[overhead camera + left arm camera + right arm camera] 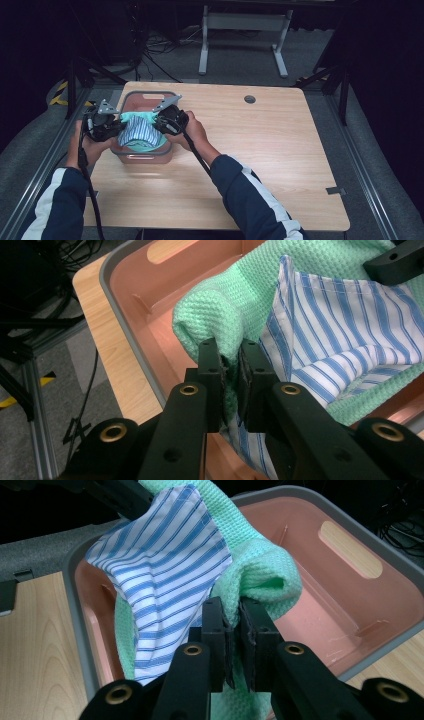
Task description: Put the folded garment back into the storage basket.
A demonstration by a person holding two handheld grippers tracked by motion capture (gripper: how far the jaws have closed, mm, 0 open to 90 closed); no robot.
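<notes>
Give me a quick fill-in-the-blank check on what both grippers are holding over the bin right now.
1. Both grippers are shut on the ____ waffle-weave cloth.
2. The blue-and-white cloth lying against it has a ____ pattern.
3. The cloths hang over a pink bin with a ____ rim.
4. The bin sits on a ____ table.

The left gripper and the right gripper each pinch a fold between their fingers.

Missing words: green; striped; grey; wooden

Dim surroundings, evenly lit, sharp close-ups.
</notes>
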